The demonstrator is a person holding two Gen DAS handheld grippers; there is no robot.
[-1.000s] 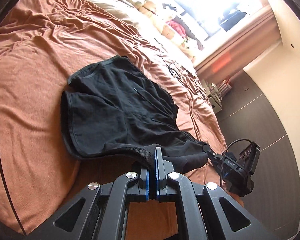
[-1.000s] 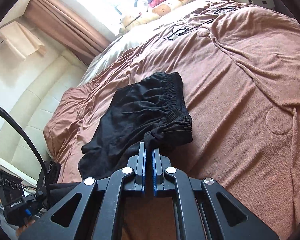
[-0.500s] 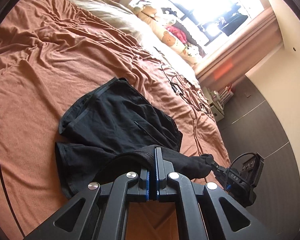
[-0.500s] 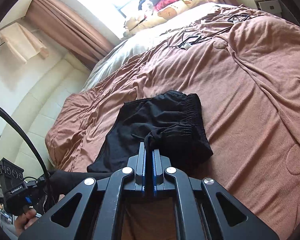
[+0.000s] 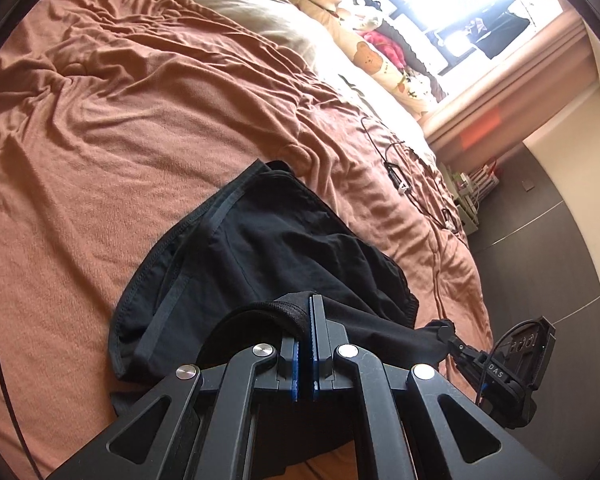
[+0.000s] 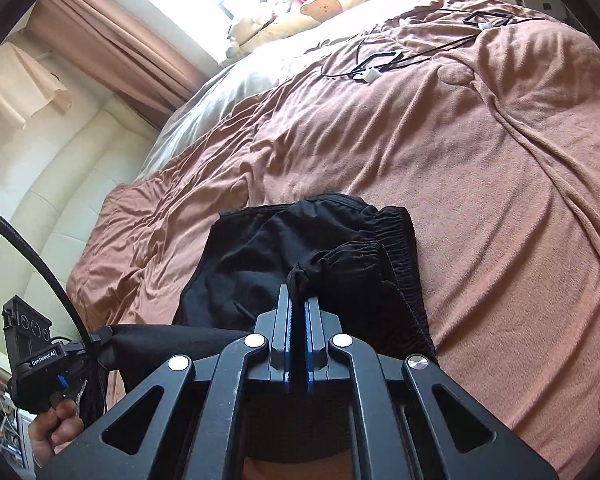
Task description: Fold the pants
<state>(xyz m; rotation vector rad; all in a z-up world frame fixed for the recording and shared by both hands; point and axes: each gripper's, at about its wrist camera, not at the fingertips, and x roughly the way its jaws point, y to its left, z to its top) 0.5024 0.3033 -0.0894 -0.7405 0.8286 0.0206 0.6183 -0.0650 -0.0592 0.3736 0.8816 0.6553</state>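
Note:
Black shorts (image 5: 260, 248) lie on a brown bedspread (image 5: 100, 120), with the near edge lifted and stretched between both grippers. My left gripper (image 5: 306, 312) is shut on a hemmed edge of the shorts. My right gripper (image 6: 298, 292) is shut on the gathered elastic waistband (image 6: 352, 256). The shorts also show in the right wrist view (image 6: 260, 256). The right gripper shows at the lower right of the left wrist view (image 5: 452, 340), the left gripper at the lower left of the right wrist view (image 6: 100, 338), each pinching black cloth.
Black cables with a white plug (image 6: 370, 74) lie on the far part of the bed. Pillows and plush toys (image 5: 372, 56) line the window side. The bed's edge and dark floor (image 5: 540, 240) are to the right in the left wrist view.
Both grippers have carried the held edge forward over the shorts, so the lifted cloth now covers more of the lower layer. Both stay shut.

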